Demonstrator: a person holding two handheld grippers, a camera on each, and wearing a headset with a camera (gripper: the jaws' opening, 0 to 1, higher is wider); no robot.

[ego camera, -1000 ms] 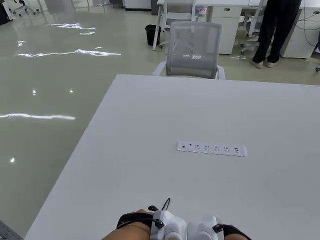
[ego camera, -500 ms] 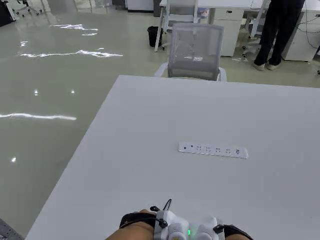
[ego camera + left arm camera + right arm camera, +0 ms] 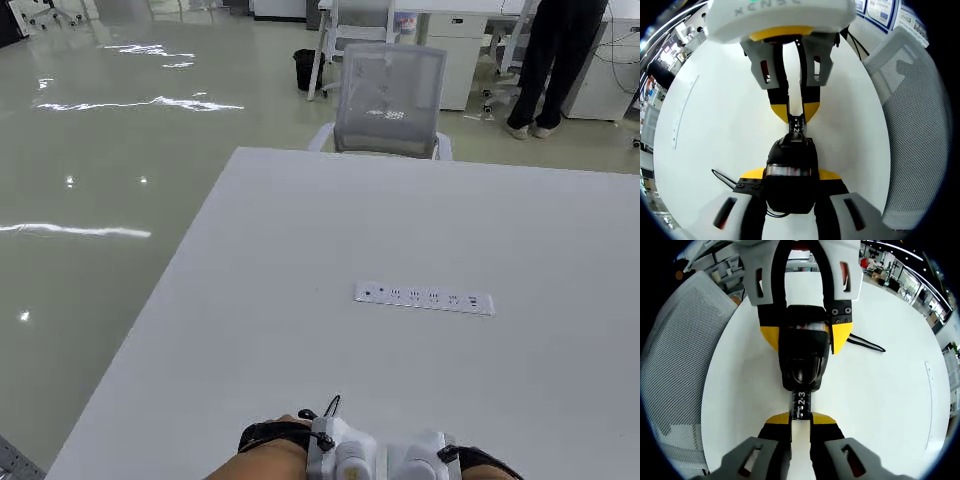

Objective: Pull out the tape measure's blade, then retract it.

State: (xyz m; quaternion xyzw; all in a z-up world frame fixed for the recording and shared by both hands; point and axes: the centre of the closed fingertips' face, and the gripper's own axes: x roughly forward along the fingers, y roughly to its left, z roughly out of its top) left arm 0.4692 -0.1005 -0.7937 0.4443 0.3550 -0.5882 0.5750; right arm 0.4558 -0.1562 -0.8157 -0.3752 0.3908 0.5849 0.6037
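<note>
A black tape measure (image 3: 790,162) sits between my left gripper's (image 3: 790,173) yellow-tipped jaws, which are shut on its body. From the other side the same body (image 3: 802,357) shows, held by the left gripper (image 3: 804,337). A short length of blade (image 3: 801,404) sticks out, with the marks 2 and 3 on it. My right gripper (image 3: 800,420) is shut on the blade's end; it reaches in from the top as the right gripper (image 3: 796,112) pinching the blade (image 3: 796,128). Both white gripper housings (image 3: 385,460) sit close together at the near table edge.
The white table (image 3: 300,250) carries a white power strip (image 3: 423,298). A grey mesh chair (image 3: 388,100) stands at its far edge, and a person (image 3: 555,60) by desks beyond. The tape's black wrist cord (image 3: 865,345) lies on the table. Another mesh chair back (image 3: 910,125) is beside the grippers.
The head view has wobbled slightly. Both grippers stay close together at the near table edge.
</note>
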